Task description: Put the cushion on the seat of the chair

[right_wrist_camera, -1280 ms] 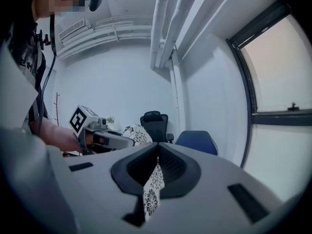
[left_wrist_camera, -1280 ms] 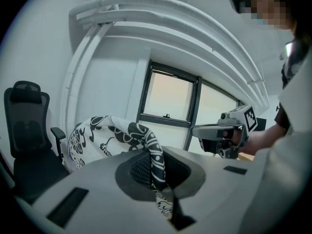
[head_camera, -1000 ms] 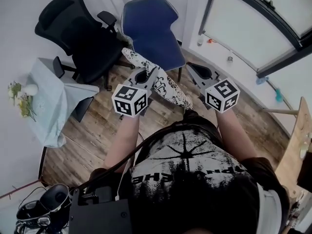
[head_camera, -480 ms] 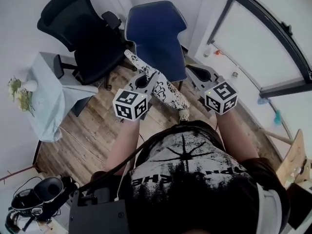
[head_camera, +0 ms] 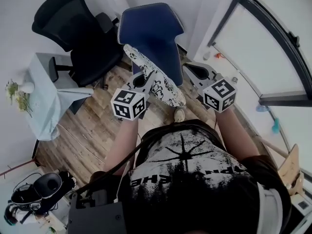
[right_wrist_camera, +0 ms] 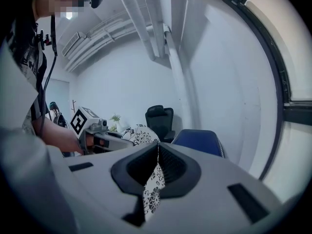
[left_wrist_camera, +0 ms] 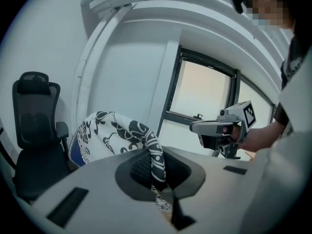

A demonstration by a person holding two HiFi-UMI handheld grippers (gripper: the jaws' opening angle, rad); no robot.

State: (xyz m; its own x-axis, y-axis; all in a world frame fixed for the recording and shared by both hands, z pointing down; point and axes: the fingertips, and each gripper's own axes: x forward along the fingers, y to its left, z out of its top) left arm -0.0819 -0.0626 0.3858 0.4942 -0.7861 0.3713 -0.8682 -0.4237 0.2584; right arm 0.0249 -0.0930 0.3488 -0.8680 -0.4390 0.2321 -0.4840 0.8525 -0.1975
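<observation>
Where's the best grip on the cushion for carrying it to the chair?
Its thin edge, one gripper toward each end, from the person's side. The cushion is soft and drapes, so two spread pinches steady it; left gripper and right gripper are shut on it so.

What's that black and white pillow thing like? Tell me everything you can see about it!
The cushion is soft-looking white fabric with black flower and swirl patterns. It looks floppy and bent, held up at two edges: the left gripper is shut on one, the right gripper on another. It hangs in the air in front of the blue chair, one end toward the seat, not yet laid on it. Only the jaws seem to touch it.
</observation>
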